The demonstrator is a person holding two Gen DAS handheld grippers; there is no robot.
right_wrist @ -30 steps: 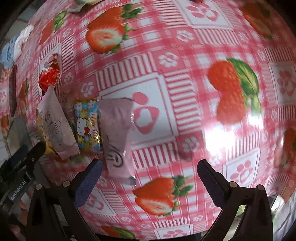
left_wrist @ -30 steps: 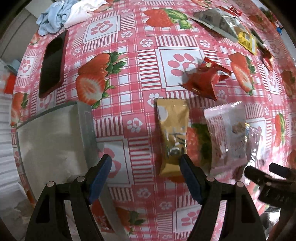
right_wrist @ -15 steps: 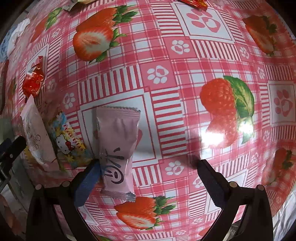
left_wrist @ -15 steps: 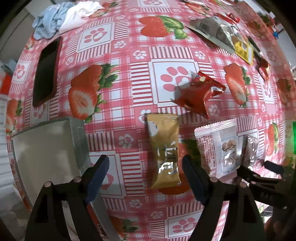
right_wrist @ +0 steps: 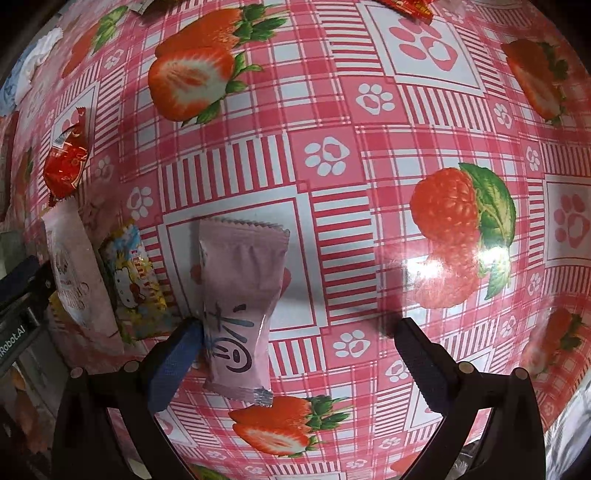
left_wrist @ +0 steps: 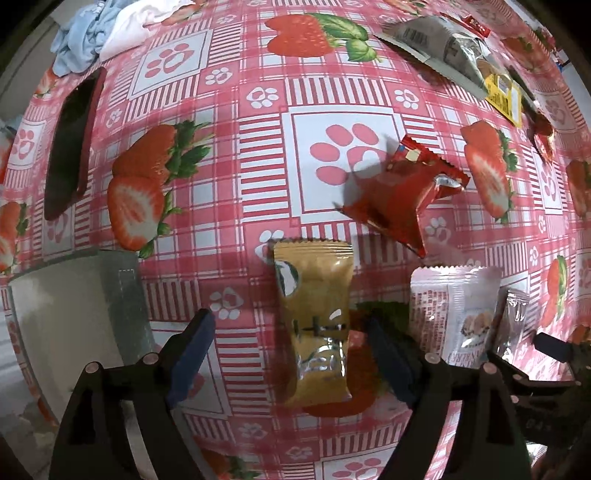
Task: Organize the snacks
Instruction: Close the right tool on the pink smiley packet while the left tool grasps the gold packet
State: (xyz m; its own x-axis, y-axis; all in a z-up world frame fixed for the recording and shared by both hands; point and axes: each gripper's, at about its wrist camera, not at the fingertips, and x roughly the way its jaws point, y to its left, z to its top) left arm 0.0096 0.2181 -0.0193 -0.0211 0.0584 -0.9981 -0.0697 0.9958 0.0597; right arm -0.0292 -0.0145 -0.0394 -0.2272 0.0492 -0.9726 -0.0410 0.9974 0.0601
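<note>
In the left wrist view a gold snack packet (left_wrist: 317, 325) lies on the strawberry tablecloth between the fingers of my open left gripper (left_wrist: 291, 354). A red packet (left_wrist: 399, 199) lies beyond it and a white packet (left_wrist: 454, 314) to its right. In the right wrist view a pink packet (right_wrist: 240, 302) lies on the cloth, its lower left edge against the left finger (right_wrist: 173, 365) of my open right gripper (right_wrist: 295, 354). A Hello Kitty packet (right_wrist: 133, 284), a white packet (right_wrist: 74, 273) and a red packet (right_wrist: 66, 162) lie to the left.
A grey tray (left_wrist: 74, 325) sits at the left. A dark phone (left_wrist: 70, 144) and crumpled cloths (left_wrist: 107, 26) lie at far left. A silver bag (left_wrist: 443, 48) and a yellow packet (left_wrist: 504, 96) lie at the far right. The other gripper (right_wrist: 18, 306) shows at the left edge.
Both grippers have moved closer over the cloth. The gold packet now sits between the left fingers. The pink packet has come to rest against the right gripper's left finger.
</note>
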